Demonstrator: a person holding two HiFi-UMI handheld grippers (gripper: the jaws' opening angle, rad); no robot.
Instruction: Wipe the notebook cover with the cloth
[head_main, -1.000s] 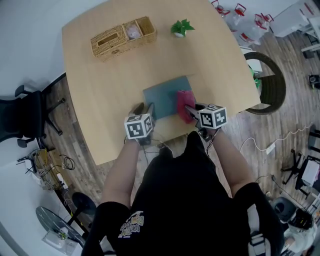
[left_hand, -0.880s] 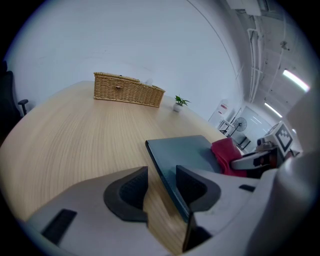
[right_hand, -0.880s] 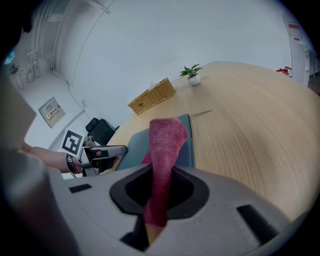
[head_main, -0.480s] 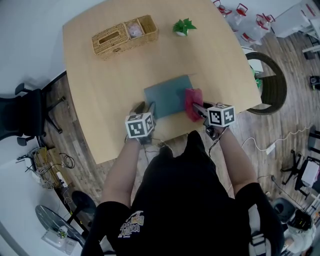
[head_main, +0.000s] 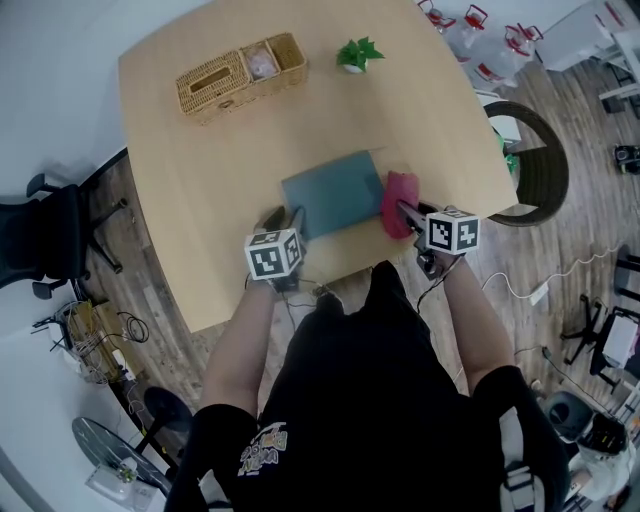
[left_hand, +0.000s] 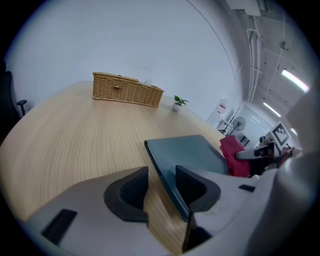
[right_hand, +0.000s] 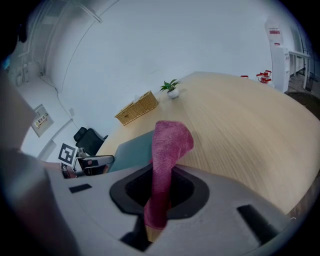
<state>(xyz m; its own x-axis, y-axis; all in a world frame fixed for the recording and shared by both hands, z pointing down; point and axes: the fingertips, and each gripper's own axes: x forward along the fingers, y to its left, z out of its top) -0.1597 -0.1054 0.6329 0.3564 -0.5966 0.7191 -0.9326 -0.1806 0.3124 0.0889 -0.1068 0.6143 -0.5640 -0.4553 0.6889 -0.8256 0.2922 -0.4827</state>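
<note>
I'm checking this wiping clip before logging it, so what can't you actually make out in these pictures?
Near corner of the grey-blue flat notebook: left gripper view, covered by the left gripper's jaw.
Whether the pink cloth touches the notebook: right gripper view, hidden behind the right gripper; head view, too small.
Contents of the woven wicker basket: head view, too small.

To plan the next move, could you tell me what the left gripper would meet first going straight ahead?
The notebook: its near corner lies between the left gripper's open jaws, though actual contact is unclear.
</note>
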